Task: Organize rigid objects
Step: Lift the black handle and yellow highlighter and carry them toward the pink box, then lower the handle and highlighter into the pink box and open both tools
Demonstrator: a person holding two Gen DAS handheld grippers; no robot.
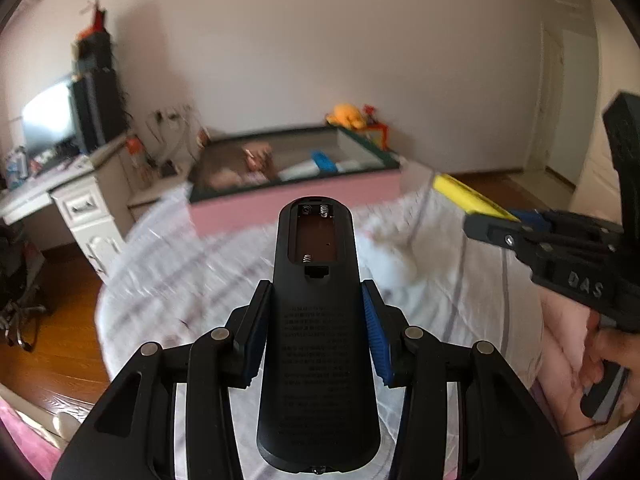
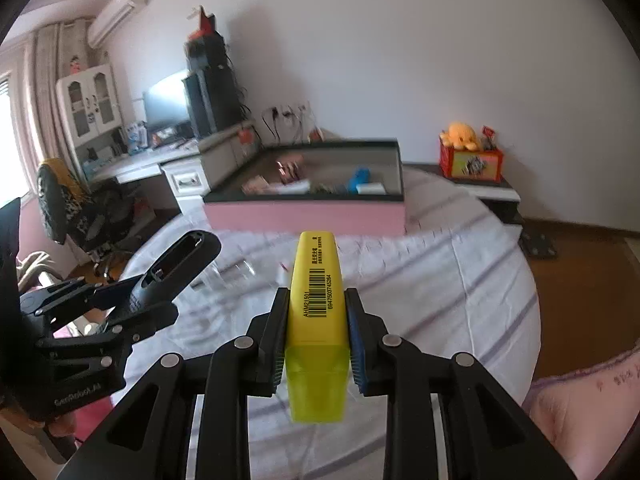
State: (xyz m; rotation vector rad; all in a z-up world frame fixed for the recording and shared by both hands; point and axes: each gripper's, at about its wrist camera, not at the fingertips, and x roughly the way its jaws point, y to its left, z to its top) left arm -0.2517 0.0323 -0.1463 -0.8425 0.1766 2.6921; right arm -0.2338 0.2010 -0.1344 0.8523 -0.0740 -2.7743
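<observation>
Left gripper (image 1: 316, 332) holds a black remote control (image 1: 316, 320) clamped between its blue pads, gripped at mid-length. The remote's long axis runs straight forward along the fingers, back face up, battery compartment open and empty at the far end, springs visible. It is raised above the striped bed sheet (image 1: 180, 272), not touching it.

Right gripper (image 2: 316, 332) holds a yellow highlighter (image 2: 318, 304), jaws set narrow against its sides. Its long axis also runs forward along the fingers; the opaque yellow barrel with barcode label points away, the translucent cap end sits nearest the camera. It too is clear of the sheet.

Both items point toward the pink-sided box (image 2: 304, 212) on the bed ahead, which contains assorted small items, blurred
</observation>
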